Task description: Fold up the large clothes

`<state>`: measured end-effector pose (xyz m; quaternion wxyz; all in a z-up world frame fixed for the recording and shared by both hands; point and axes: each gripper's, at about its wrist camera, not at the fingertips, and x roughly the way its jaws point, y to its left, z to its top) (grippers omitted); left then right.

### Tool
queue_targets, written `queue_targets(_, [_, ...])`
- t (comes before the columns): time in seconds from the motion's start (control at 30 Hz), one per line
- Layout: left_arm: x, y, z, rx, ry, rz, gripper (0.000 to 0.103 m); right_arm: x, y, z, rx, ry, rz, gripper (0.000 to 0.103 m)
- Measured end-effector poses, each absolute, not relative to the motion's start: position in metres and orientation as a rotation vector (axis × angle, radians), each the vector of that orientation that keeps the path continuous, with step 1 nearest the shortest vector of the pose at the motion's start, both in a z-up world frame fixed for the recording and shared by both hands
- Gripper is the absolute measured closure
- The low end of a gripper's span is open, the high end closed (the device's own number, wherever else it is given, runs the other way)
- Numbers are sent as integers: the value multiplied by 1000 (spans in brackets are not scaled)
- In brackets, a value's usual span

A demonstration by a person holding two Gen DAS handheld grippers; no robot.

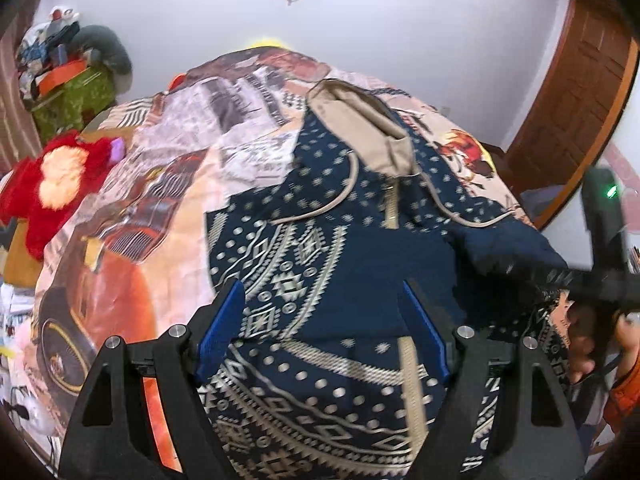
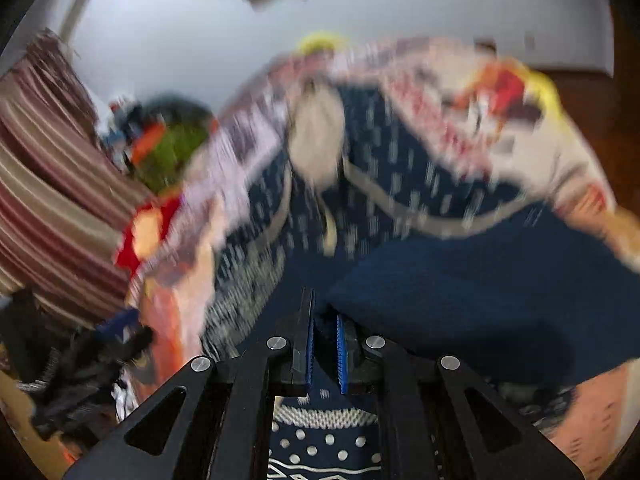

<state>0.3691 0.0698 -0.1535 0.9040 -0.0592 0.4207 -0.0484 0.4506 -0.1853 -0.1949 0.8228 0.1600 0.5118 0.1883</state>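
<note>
The navy patterned hoodie (image 1: 320, 280) lies spread on the bed (image 1: 120, 240), its beige hood (image 1: 360, 128) toward the white wall (image 1: 400, 20). The left gripper (image 1: 320, 312) hangs above the garment's body with its blue pads wide apart and nothing between them. The right gripper (image 2: 325, 344) is clenched on a fold of the navy fabric, which drapes over its right side; this view is blurred. A red plush toy (image 1: 52, 184) lies at the bed's left edge.

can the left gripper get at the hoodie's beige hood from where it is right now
Probably yes. The left gripper hangs open and empty over the navy patterned hoodie, and the beige hood lies uncovered straight ahead on the bed, nothing between them.
</note>
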Motion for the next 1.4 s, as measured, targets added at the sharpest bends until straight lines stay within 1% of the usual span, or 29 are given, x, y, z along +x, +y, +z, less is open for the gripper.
queue_targets(0.2, [367,86,-163,-162,892,-67,24,450,-174,-240,223,1282,345,95])
queue_targets(0.37, [365,80,-156,-159,883,-72,24,446,-186,-238,218,1301,364,93])
queue_targets(0.4, [364,76,-152,-149,877,-77,24,444,-188,-234,213,1300,373,89])
queue_targets(0.43, [364,72,-149,-138,871,-81,24,441,-190,-229,208,1294,377,82])
queue_targets(0.47, [364,68,-146,-127,865,-87,24,437,-192,-224,198,1278,379,78])
queue_targets(0.57, [364,52,-131,-89,837,-108,24,425,-202,-203,165,1200,389,52])
queue_targets(0.6, [364,45,-126,-79,828,-118,24,419,-208,-193,158,1169,399,48])
queue_targets(0.63, [365,35,-120,-65,820,-137,24,414,-214,-185,159,1142,404,40])
queue_targets(0.67, [366,27,-117,-55,816,-151,24,410,-222,-176,166,1116,407,38])
queue_targets(0.73, [370,2,-109,-29,809,-194,24,400,-246,-158,195,1051,385,37])
queue_targets(0.83, [377,-40,-103,9,817,-276,24,385,-288,-136,220,943,284,30])
queue_targets(0.87, [380,-53,-103,23,822,-302,24,378,-306,-128,221,901,242,29])
queue_targets(1.03, [392,-150,-121,177,866,-453,24,344,-373,-106,177,774,71,22])
queue_targets(1.2, [395,-236,-160,344,946,-573,24,316,-418,-107,144,743,-35,18])
queue_targets(1.3, [392,-274,-186,444,971,-610,24,303,-436,-118,155,764,-75,16])
queue_targets(1.4, [389,-298,-206,555,955,-590,25,293,-448,-132,186,787,-91,16])
